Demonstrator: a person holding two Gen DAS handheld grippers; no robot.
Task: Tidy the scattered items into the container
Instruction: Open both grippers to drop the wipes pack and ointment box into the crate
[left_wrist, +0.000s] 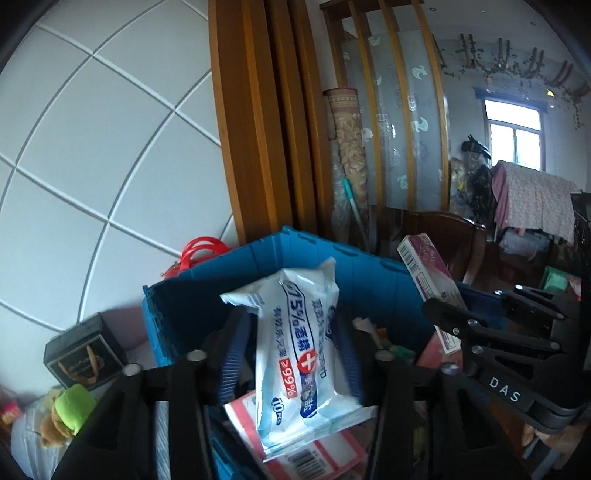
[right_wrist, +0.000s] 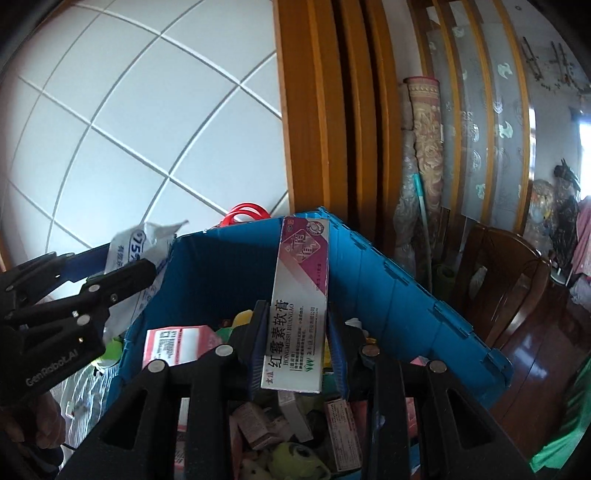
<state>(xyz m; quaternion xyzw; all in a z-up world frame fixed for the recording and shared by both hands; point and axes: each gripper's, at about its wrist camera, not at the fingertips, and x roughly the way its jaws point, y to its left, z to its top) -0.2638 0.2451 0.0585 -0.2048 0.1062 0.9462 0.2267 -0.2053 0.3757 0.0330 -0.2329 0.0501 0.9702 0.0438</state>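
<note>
My left gripper is shut on a white and blue pack of wet wipes, held upright over the open blue crate. My right gripper is shut on a long pink and white ointment box, also held upright above the same blue crate. Inside the crate lie several small medicine boxes and a green plush toy. From the left wrist view the right gripper and its ointment box appear on the right. The wipes pack shows at the left of the right wrist view.
A black box and a green-and-brown plush toy sit left of the crate on a pale cloth. Red handles poke up behind the crate. A wooden door frame, rolled mats and a dark wooden chair stand behind and to the right.
</note>
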